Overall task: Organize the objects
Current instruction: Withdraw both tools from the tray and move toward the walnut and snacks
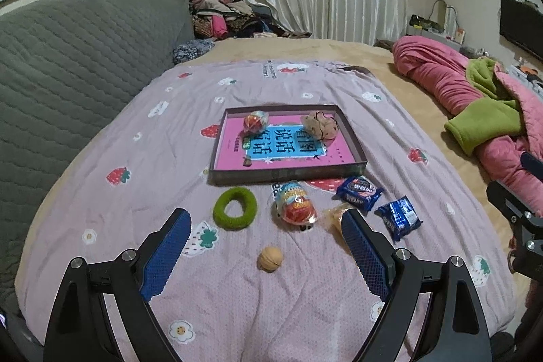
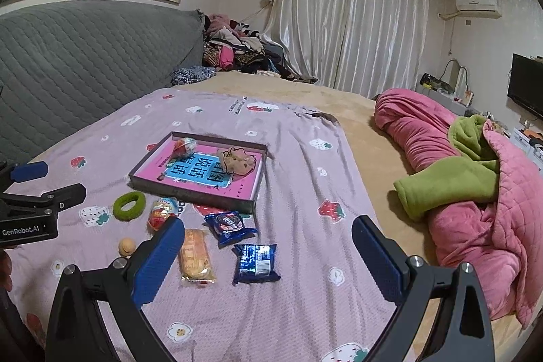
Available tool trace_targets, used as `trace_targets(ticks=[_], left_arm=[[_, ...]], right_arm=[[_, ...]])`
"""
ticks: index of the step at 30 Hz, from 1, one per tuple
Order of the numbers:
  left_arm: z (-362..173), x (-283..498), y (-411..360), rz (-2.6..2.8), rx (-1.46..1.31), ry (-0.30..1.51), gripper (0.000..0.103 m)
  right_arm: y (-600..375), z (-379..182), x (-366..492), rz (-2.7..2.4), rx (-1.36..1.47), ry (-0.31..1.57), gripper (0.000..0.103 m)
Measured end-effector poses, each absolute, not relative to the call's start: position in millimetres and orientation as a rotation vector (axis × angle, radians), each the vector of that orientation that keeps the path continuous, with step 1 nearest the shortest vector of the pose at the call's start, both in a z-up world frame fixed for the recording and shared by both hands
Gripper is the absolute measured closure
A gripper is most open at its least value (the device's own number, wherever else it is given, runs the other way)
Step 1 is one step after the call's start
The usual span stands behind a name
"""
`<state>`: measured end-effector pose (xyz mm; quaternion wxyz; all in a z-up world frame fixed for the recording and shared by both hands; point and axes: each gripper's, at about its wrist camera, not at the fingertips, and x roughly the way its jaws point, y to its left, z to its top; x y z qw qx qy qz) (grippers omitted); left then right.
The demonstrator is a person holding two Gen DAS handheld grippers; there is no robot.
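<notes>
A shallow box [image 1: 288, 173] [image 2: 190, 192] with a pink and blue bottom lies on the lilac sheet. It holds a red egg toy [image 1: 255, 121] [image 2: 185, 146] and a beige scrunchie [image 1: 320, 124] [image 2: 239, 162]. In front lie a green ring [image 1: 235, 208] [image 2: 129, 206], a second egg toy [image 1: 295, 206] [image 2: 163, 212], a walnut [image 1: 269, 258] [image 2: 126, 246], a yellow cake pack [image 2: 196, 255] [image 1: 334, 216] and two blue biscuit packs [image 1: 360, 192] [image 1: 398, 217] [image 2: 230, 226] [image 2: 255, 263]. My left gripper [image 1: 266, 226] is open above the walnut. My right gripper [image 2: 268, 236] is open above the biscuit packs.
A grey quilted headboard [image 1: 78, 63] runs along the left. Pink and green bedding [image 2: 475, 189] is heaped on the right of the tan mattress [image 2: 366, 178]. Clothes [image 2: 237, 50] are piled by the curtain. The right gripper's body [image 1: 519, 219] shows at the right edge.
</notes>
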<state>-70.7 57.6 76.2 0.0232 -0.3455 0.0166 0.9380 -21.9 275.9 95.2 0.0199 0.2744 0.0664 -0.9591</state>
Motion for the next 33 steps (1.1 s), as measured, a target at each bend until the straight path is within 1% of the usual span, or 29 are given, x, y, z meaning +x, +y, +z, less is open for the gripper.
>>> trace_targets(ticks=[13,33], left_arm=[[55.2,-70.9,62.5,2.895,-1.107,0.054,0.012],[30.4,-63.0,74.0,2.852,-1.158,0.053,0.012]], right_arm=[[276.8,67.9,-27.5,-2.952,0.927,0.203,0.003],[275.1,49.5,-22.9,-2.919,0.996,0.225,0.003]])
